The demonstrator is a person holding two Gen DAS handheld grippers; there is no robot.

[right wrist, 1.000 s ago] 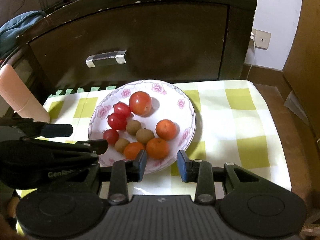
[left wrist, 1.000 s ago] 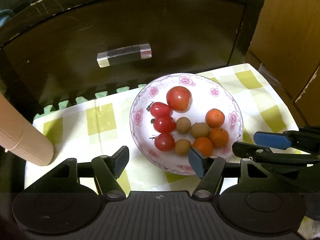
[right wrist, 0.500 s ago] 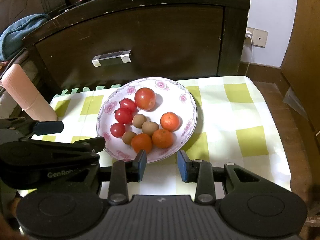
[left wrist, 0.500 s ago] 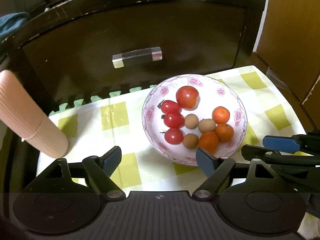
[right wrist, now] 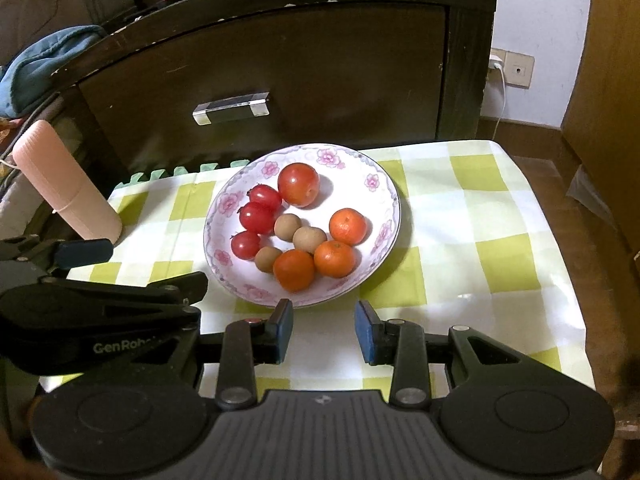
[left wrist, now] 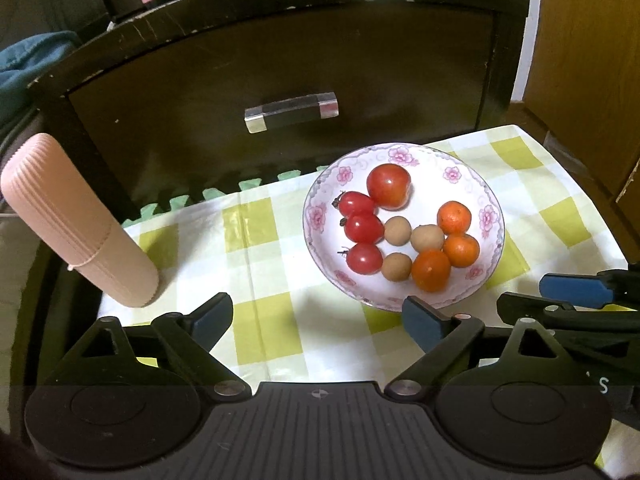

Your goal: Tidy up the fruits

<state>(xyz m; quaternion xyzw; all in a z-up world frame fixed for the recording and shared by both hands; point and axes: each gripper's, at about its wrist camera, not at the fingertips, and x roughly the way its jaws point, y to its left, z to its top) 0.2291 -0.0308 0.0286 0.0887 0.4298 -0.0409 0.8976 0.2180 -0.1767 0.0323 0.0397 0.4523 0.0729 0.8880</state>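
A white floral plate (left wrist: pixel 472 184) (right wrist: pixel 384 184) sits on a green-checked cloth. It holds a large tomato (left wrist: pixel 389 186) (right wrist: pixel 299 183), three small red tomatoes (left wrist: pixel 362 228) (right wrist: pixel 256 218), three brown longans (left wrist: pixel 427 238) (right wrist: pixel 309 239) and three mandarins (left wrist: pixel 431 271) (right wrist: pixel 294 270), grouped by kind. My left gripper (left wrist: pixel 320 318) is open and empty, short of the plate's near left rim. My right gripper (right wrist: pixel 324 324) is open with a narrower gap, empty, just short of the plate's near rim.
A pink ribbed tube (left wrist: pixel 76 220) (right wrist: pixel 64 188) stands at the cloth's left edge. A dark cabinet with a clear handle (left wrist: pixel 291 111) (right wrist: pixel 231 108) rises behind the plate. The cloth's right half (right wrist: pixel 492 240) is bare. Each gripper shows in the other's view (left wrist: pixel 576 300) (right wrist: pixel 88 280).
Both grippers have pulled back and up from the plate, so it looks farther and smaller. Neither has changed its opening. The fruits have not moved.
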